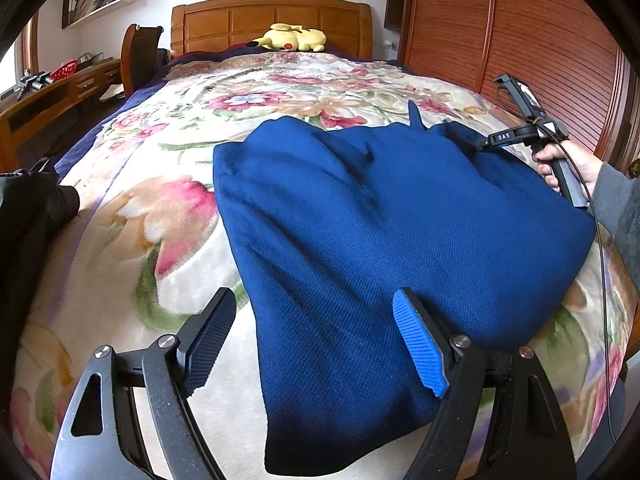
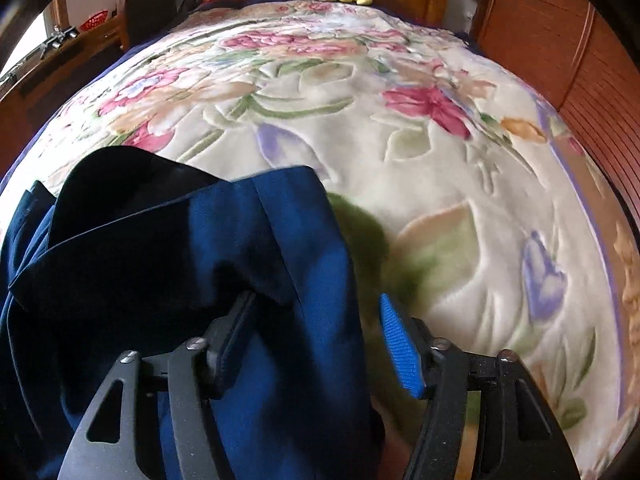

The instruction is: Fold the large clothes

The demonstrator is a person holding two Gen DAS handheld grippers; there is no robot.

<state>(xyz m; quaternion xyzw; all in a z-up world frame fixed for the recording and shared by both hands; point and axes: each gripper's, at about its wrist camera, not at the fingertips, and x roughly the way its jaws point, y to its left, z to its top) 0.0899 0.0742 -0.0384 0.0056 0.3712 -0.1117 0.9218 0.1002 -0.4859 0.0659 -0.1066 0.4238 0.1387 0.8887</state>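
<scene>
A large dark blue garment lies partly folded on the floral bedspread. My left gripper is open just above its near edge, the cloth passing between the spread fingers. In the left wrist view the right gripper rests at the garment's far right side, held by a hand; its fingers are not clear there. In the right wrist view my right gripper is open, with a fold of the blue garment lying between its fingers, apart from the blue pad.
A yellow plush toy lies by the wooden headboard. A dark garment sits at the bed's left edge. A desk and chair stand left of the bed; a wooden wardrobe stands right.
</scene>
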